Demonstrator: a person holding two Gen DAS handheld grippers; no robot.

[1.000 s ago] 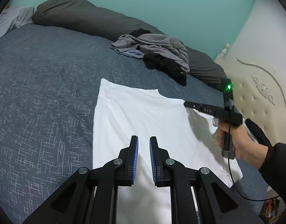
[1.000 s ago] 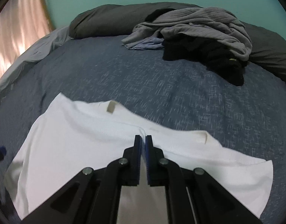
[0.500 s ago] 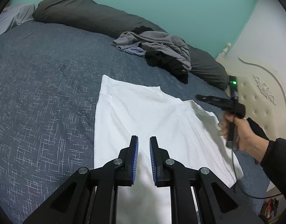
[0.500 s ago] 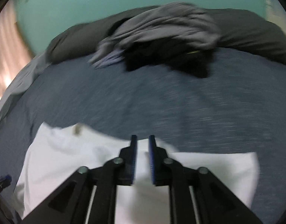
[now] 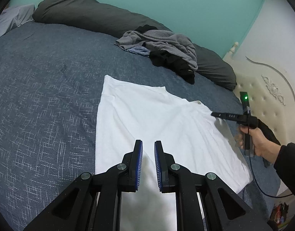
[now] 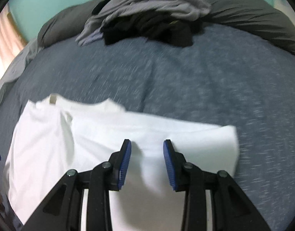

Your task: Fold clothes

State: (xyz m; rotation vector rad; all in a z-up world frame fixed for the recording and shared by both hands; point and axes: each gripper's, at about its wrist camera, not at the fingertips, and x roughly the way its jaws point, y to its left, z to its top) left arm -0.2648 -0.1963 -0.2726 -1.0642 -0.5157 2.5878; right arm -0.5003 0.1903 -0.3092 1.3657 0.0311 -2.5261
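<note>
Where flattened, white shirt [image 6: 108,134] beneath right claw [image 6: 147,146]

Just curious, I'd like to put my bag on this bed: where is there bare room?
The widest bare stretch of blue bedspread lies left of the white shirt, up to the dark pillows. It is crowded near the heap of grey and black clothes.

A home bedroom: bed [image 5: 41,88], pillows [image 5: 85,17], tufted headboard [image 5: 263,88].

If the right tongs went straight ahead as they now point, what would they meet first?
Probably the white shirt lying below the open right tongs, then the blue bedspread. Blur leaves depth unclear.
</note>
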